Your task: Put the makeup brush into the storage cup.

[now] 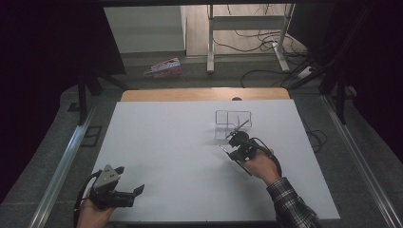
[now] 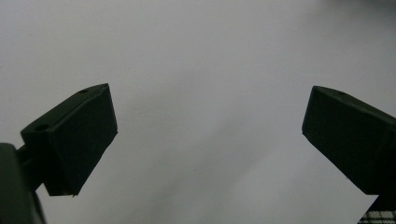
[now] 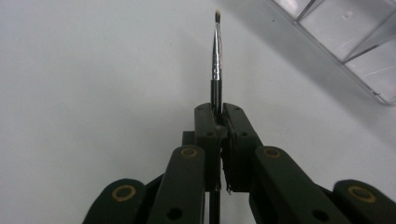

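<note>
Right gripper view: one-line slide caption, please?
Right tongs clamp a thin brush, bristles forward, beside a clear divided tray.

Dim, dark-cornered high view; soft blur and faint shadows on the white table [image 1: 190, 142].

We see wide free room on the white table [image 1: 180, 156]: from the left gripper [image 1: 135, 185] toward one o'clock nothing stands. The one obstacle is the clear divided box [image 1: 233, 118], just at twelve o'clock of the right gripper [image 1: 236, 137], whose brush [image 3: 217, 56] points beside it.
</note>
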Action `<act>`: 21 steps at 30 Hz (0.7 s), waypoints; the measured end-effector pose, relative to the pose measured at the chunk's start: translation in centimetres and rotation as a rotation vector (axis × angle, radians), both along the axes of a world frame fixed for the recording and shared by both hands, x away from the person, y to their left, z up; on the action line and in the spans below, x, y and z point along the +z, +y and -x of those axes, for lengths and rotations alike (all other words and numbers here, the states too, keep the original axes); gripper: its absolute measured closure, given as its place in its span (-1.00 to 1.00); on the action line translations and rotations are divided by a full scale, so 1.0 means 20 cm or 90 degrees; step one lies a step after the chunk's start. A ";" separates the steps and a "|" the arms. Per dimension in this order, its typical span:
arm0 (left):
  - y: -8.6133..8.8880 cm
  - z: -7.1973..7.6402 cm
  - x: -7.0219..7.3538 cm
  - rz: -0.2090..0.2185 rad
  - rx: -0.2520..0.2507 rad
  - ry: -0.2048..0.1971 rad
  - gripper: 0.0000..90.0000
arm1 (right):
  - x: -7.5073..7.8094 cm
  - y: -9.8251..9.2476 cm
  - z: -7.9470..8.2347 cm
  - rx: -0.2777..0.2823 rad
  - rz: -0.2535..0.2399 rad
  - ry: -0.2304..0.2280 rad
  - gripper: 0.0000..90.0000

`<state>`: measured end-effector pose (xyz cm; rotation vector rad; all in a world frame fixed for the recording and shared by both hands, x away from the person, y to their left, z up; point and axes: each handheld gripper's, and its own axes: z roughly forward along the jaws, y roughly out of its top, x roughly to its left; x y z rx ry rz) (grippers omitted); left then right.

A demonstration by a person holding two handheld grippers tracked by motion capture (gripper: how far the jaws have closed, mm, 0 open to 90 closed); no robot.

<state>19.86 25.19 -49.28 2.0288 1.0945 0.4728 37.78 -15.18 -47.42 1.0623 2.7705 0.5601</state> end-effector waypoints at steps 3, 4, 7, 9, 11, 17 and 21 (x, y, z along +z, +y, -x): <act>0.00 0.00 0.00 0.002 0.003 0.000 -0.91 | 0.02 -0.02 0.01 -0.001 -0.014 -0.004 0.90; 0.00 0.00 0.00 0.002 0.003 0.000 -0.91 | 0.03 -0.02 0.01 -0.002 -0.018 -0.007 0.90; 0.00 0.00 0.00 0.002 0.003 0.001 -0.92 | 0.05 -0.04 0.03 0.001 -0.028 -0.015 0.90; 0.00 0.00 0.00 0.002 0.003 0.002 -0.92 | 0.06 -0.05 0.04 0.002 -0.035 -0.019 0.90; 0.00 0.00 0.00 0.002 0.003 0.002 -0.92 | 0.07 -0.06 0.05 0.004 -0.043 -0.025 0.90; 0.00 0.00 0.00 0.004 0.006 0.000 -0.92 | 0.10 -0.09 0.07 0.003 -0.063 -0.043 0.90; 0.00 0.00 0.00 0.005 0.006 -0.001 -0.92 | 0.12 -0.11 0.08 0.003 -0.076 -0.053 0.90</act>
